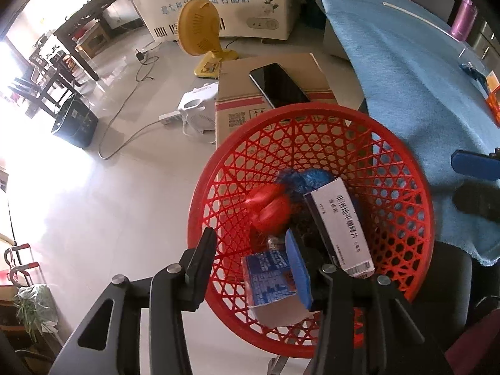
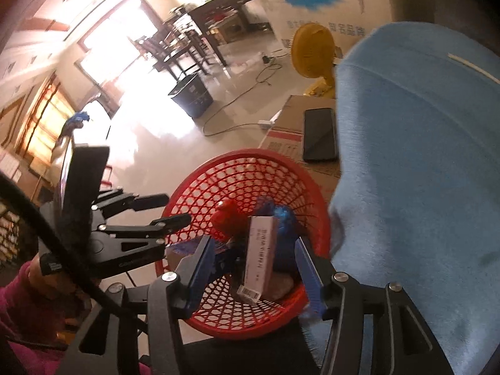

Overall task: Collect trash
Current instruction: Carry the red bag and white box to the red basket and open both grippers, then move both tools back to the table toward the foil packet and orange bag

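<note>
A red mesh basket (image 1: 312, 109) holds a white printed box (image 1: 340, 218), a blue-and-white carton (image 1: 268, 278), a red wrapper (image 1: 268, 209) and crumpled blue plastic (image 1: 300, 179). My left gripper (image 1: 250, 234) hangs over the basket's near rim. The carton lies between its fingers against the blue right pad, with a gap to the left finger. In the right wrist view my right gripper (image 2: 253, 242) stands open over the basket (image 2: 250, 154), and the white box (image 2: 259, 259) lies loose between its blue pads. The left gripper (image 2: 178, 208) shows at the basket's left.
A blue cloth (image 1: 406, 78) covers the table to the right of the basket; on it lie a white straw (image 1: 415, 17) and a purple bottle (image 1: 462, 22). Behind the basket a cardboard box (image 1: 237, 72) carries a black phone (image 1: 278, 84). A yellow fan (image 1: 197, 28) and a white heater (image 1: 197, 106) stand on the floor.
</note>
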The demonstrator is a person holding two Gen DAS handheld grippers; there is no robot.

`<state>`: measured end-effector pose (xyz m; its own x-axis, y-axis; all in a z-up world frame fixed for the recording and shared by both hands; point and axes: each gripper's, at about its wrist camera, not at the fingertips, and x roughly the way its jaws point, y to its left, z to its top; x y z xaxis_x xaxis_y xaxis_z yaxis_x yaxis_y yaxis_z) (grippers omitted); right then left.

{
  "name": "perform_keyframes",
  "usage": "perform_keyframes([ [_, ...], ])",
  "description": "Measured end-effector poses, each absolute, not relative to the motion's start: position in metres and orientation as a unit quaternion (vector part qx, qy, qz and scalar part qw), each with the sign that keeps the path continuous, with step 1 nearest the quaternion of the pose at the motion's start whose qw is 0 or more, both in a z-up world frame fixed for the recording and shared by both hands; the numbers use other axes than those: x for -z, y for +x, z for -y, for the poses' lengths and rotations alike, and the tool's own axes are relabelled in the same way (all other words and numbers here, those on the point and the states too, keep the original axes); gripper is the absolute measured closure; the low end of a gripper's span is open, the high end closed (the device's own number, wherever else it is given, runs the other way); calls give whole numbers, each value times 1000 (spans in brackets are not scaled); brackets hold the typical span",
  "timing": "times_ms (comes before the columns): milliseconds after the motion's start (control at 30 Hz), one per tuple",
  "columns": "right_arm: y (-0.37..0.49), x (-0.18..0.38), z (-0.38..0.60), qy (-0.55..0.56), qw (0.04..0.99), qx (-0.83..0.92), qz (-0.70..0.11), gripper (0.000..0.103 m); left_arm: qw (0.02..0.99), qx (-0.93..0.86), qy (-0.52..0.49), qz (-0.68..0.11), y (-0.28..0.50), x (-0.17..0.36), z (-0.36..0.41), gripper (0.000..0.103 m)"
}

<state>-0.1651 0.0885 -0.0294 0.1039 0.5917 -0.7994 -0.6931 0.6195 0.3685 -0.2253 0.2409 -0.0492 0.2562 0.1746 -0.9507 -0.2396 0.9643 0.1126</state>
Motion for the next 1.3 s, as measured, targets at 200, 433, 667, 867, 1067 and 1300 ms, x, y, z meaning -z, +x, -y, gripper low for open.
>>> perform_keyframes([
  [200,-149,21,-60,-13,763,-409,-500,46,799,-129,-22,-587,-219,42,-232,43],
  [433,-138,11,-29,20,786,-383,-486,46,813,-108,-12,-572,-206,30,-206,43],
  [667,-129,-1,26,57,817,-335,-465,46,834,-55,20,-548,-183,10,-154,43],
  [867,-125,-5,81,92,839,-289,-452,46,841,-23,50,-539,-175,1,-116,43],
  [1067,-119,-6,142,128,859,-231,-439,46,837,-9,68,-543,-171,1,-98,43],
  [1300,-100,0,187,147,873,-179,-428,46,839,9,77,-539,-155,-9,-81,43],
])
